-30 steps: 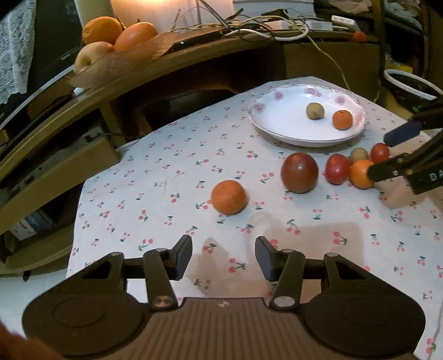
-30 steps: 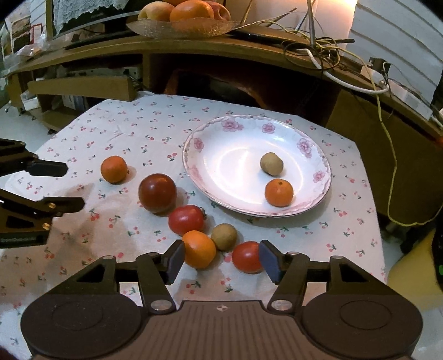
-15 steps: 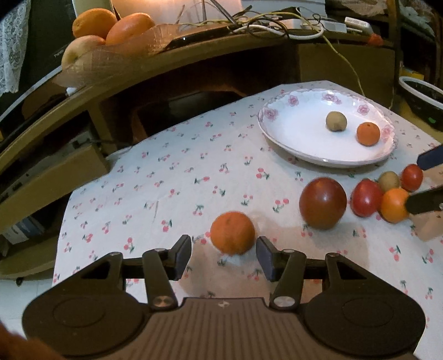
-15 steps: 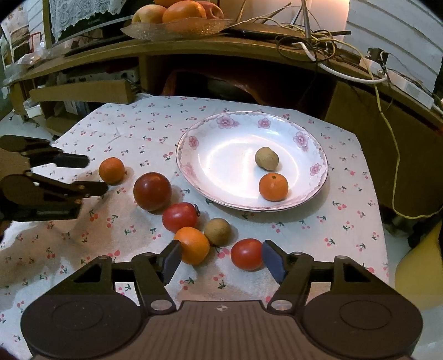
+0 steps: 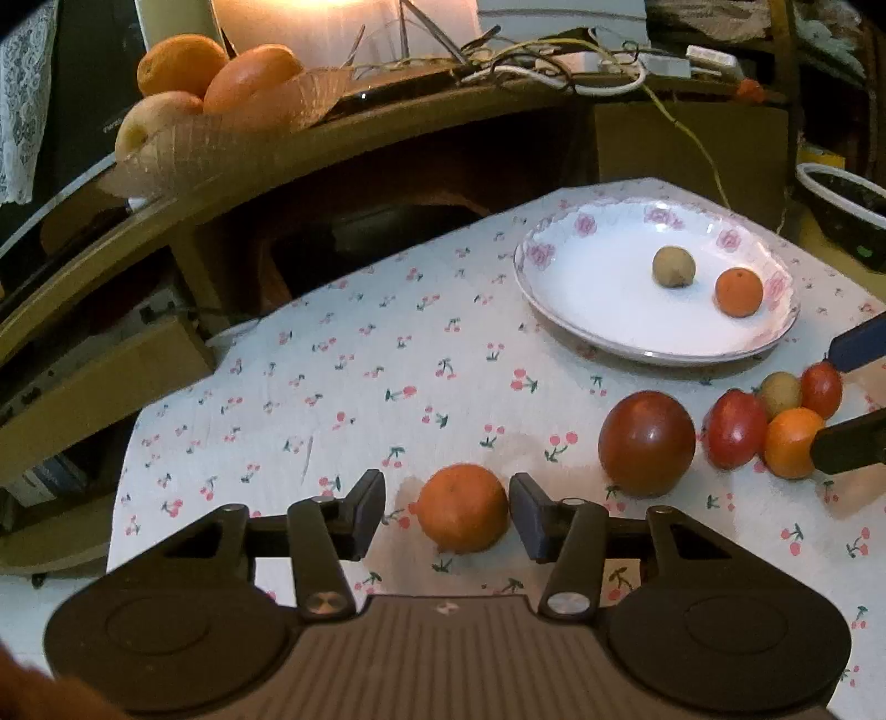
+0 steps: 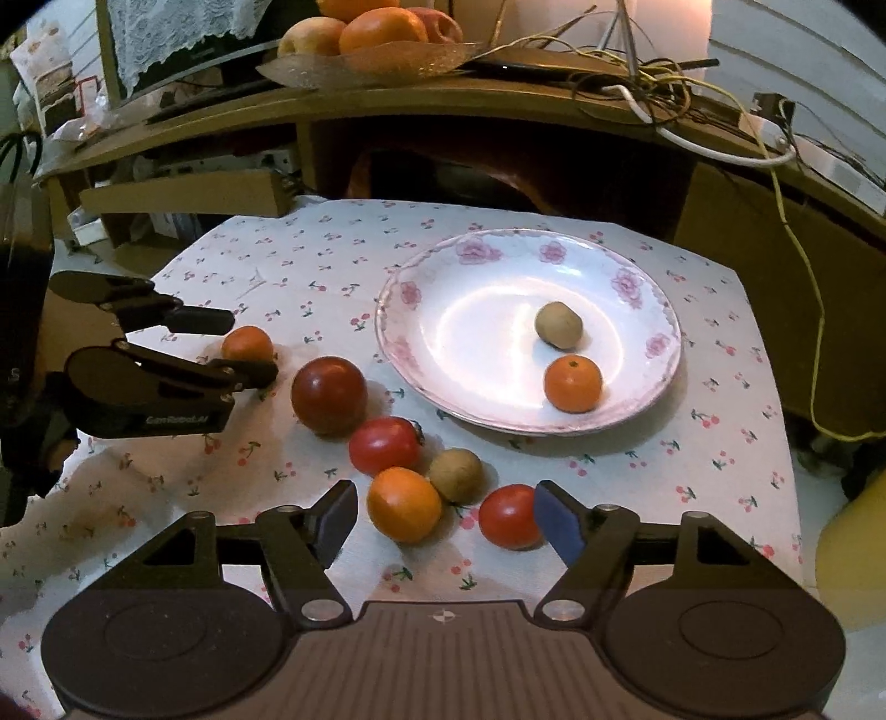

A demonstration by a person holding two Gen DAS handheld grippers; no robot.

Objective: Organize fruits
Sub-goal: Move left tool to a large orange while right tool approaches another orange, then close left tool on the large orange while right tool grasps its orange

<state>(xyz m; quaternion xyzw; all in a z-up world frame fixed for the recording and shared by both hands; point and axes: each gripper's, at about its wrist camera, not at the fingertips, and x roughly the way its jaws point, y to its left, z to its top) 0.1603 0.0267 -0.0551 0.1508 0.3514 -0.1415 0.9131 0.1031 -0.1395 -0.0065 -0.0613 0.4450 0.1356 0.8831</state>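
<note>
Two hand-held grippers work over a bench (image 6: 720, 354) covered in a cherry-print cloth. The left hand-held gripper (image 5: 446, 507) has its jaws spread wide around a small orange (image 5: 463, 515) that lies on the cloth; the right finger stands just beside the fruit, the left finger a little apart from it, and neither clearly presses it. In the right wrist view the same orange (image 6: 247, 343) shows at the far left of the bench between those fingers. The right hand-held gripper (image 6: 446, 518) is also spread wide, low over the near edge, with a second orange (image 6: 404, 504) and a small red tomato (image 6: 509, 516) lying between its fingers, the tomato close against the right finger. Just beyond them a brownish kiwi (image 6: 455, 474) touches the orange, and a red tomato (image 6: 385, 445) lies just left of the kiwi. A large dark red tomato (image 6: 329, 394) sits further left, near the left gripper's orange. To the far right stands a white plate (image 6: 443, 354) with pink roses on its rim; inside it lie another kiwi (image 6: 558, 325) and, nearer, a small orange fruit (image 6: 572, 384), the two apart. Behind the bench, a wooden shelf carries a glass bowl of fruit (image 6: 376, 39) and tangled cables (image 6: 664, 88).
</note>
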